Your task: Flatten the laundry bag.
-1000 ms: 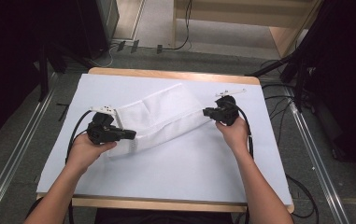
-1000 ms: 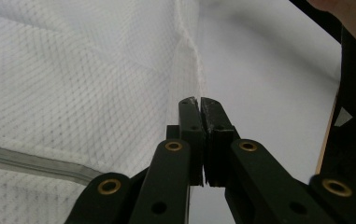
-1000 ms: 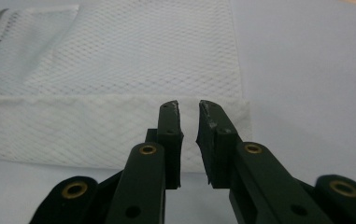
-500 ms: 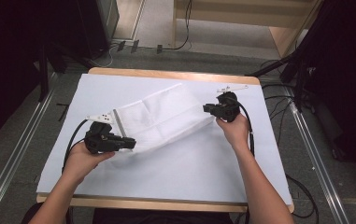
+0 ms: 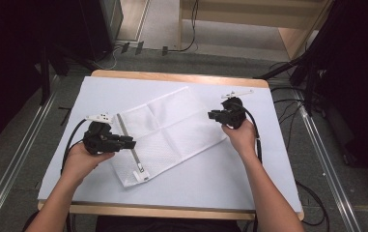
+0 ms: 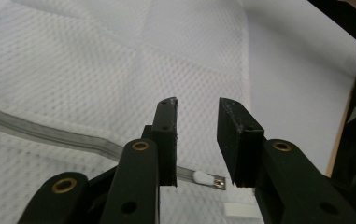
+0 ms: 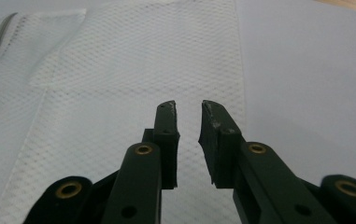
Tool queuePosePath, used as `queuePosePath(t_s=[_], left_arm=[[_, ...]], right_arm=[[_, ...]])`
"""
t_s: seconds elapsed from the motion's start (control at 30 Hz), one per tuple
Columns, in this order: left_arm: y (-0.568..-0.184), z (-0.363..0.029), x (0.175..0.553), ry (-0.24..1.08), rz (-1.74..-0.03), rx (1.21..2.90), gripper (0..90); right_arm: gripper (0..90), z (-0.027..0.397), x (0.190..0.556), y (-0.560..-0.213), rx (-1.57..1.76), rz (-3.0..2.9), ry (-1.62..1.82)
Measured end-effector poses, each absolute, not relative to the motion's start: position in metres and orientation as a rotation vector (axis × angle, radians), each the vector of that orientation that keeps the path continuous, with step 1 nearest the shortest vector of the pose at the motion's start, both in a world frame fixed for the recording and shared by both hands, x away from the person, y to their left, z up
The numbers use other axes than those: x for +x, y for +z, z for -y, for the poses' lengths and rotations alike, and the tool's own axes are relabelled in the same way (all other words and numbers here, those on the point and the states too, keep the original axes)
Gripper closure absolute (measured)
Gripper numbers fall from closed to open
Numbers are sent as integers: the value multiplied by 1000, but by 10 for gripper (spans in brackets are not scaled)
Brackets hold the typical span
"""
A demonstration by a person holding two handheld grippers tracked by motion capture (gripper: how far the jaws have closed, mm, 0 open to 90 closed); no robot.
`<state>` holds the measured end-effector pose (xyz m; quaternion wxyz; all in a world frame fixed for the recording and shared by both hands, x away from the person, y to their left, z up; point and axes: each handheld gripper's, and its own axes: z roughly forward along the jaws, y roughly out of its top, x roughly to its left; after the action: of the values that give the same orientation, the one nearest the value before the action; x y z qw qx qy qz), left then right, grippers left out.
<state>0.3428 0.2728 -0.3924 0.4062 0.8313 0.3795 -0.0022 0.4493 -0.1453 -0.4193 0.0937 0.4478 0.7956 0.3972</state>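
A white mesh bag (image 5: 172, 128) lies flat on the white table cover (image 5: 220, 188), its grey zipper (image 5: 127, 142) running along its left end. My left gripper (image 5: 131, 143) hovers over that zipper. Its jaws have just been opening and stand apart with nothing between them. In the left gripper view the left gripper (image 6: 196, 105) looks down on the mesh, with the zipper (image 6: 49, 133) and its white pull (image 6: 202, 177) beneath. My right gripper (image 5: 211, 115) sits by the bag's right edge. In its own view the right gripper (image 7: 187, 106) is slightly open over the mesh bag (image 7: 119, 70), gripping nothing.
The wooden table edge (image 5: 181, 76) shows at the far side of the cover. Black cables (image 5: 288, 111) trail off the table's right side. Metal rails (image 5: 17, 159) run along the floor on both sides. Bare cover lies in front of the bag.
The bag, earlier drawn into a narrow band between both grippers, has dropped and spread flat, exposing the zipper. My left gripper let go and drew slightly back toward the near left.
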Motion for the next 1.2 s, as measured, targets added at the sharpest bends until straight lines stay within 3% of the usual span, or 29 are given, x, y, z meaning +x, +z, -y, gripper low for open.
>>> queuePosePath(t_s=[0.23,0.5,0.6,1.2], left_arm=[[-395,-283,371,-3,-994,2098,660],[-400,-292,403,24,-1054,2087,509],[-404,-292,412,46,-1060,2103,494],[-420,-303,464,135,-1108,2136,472]], right_arm=[[743,153,429,-418,1317,-2363,1184],[530,152,408,-426,1274,-2380,1204],[489,150,407,-427,1290,-2391,1207],[518,154,399,-445,1310,-2399,1160]])
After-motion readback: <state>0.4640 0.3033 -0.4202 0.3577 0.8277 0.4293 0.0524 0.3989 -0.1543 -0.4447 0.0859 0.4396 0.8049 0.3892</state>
